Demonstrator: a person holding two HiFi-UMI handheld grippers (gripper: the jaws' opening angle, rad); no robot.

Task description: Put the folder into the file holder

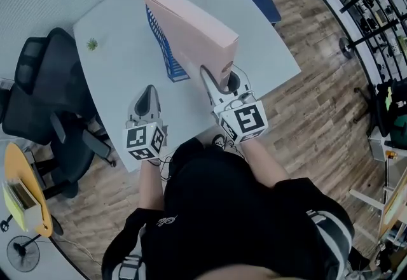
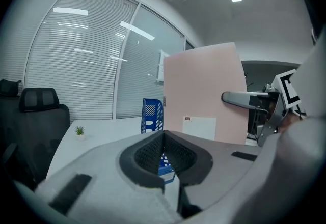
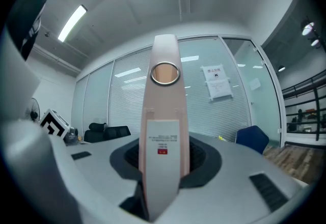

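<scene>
The right gripper (image 3: 163, 167) clamps the pink folder (image 1: 191, 24) by its spine, upright; the left gripper (image 1: 147, 97) is closed and empty. We hold the folder vertical and align it over the blue file holder (image 1: 166, 53), ahead-left of the jaws, before lowering.

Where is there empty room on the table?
Bare table lies between the little plant and the file holder, and right of the folder. Crowded at the front edge, around the left gripper and right gripper.

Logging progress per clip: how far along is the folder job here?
Done: pink cardboard folder gripped at its spine by the right gripper. In hand: holding it beside the blue slotted file holder, not inside yet. Left: lowering it in. The left gripper is shut, empty.
</scene>
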